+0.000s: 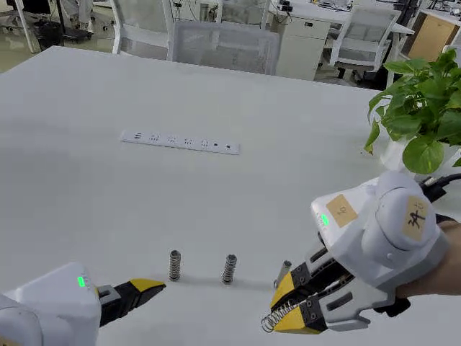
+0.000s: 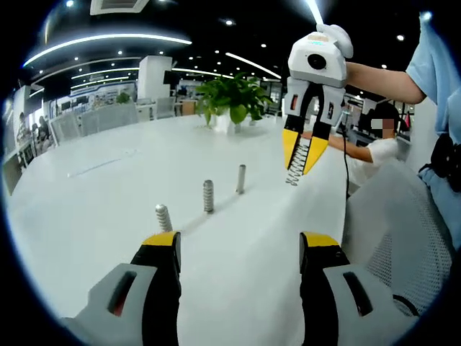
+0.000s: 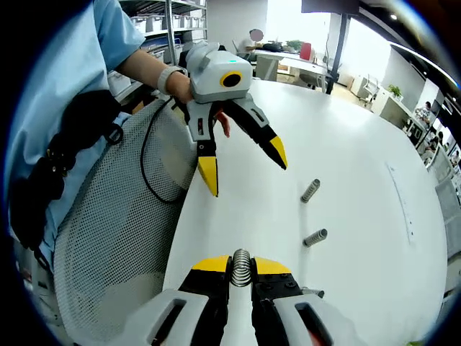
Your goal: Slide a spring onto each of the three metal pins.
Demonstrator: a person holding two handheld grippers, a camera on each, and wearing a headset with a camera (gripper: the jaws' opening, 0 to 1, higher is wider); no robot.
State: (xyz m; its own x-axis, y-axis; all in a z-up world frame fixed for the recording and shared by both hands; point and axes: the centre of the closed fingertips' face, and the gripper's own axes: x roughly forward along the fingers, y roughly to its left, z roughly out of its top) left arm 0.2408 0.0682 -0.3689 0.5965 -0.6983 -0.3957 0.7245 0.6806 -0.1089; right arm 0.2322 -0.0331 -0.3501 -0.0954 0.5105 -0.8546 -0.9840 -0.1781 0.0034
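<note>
Lying beyond pins (image 1: 229, 269): power strip (image 1: 180, 141), plant (image 1: 421, 108).

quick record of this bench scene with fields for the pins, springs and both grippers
surface: white table
sprung pins: left metal pin, middle metal pin, each wearing a coil spring
bare pin: right metal pin, upright, no spring
left gripper: open, empty
right gripper: shut on loose coiled steel spring
remaining: one spring to fit
other: white power strip, green potted plant

Yellow tips are carried on the black jaws of the white plastic left gripper (image 2: 239, 241) and right gripper (image 1: 287, 308). The coiled metal spring (image 1: 274, 319) is coloured silver, the flat desk (image 1: 216, 202) white, the leafy plant (image 1: 421, 108) green.
</note>
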